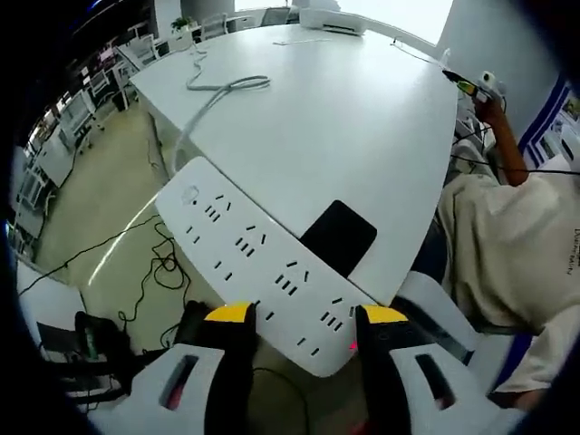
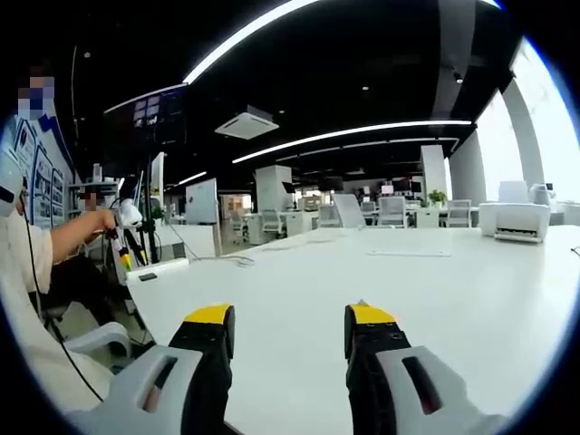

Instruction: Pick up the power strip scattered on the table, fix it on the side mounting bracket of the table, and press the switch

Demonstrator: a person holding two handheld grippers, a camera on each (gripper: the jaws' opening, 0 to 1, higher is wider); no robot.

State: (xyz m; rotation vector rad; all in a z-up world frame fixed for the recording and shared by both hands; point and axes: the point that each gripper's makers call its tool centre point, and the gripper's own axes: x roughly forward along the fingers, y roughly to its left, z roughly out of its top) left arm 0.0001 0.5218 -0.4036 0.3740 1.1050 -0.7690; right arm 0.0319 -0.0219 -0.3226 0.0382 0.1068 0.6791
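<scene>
White power strip (image 1: 258, 263) lying along the worktop (image 1: 344, 118) edge, its near end between the left tool's (image 1: 306, 315) spread, unclenched jaws. Right tool (image 2: 288, 317) released above the worktop.

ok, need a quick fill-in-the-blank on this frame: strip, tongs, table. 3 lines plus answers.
1. The power strip lies along the table ____.
2. The left tongs are open around the strip's ____.
3. The right tongs are open and hold ____.
4. The strip's cable is coloured ____.

Answers: edge; end; nothing; white
</scene>
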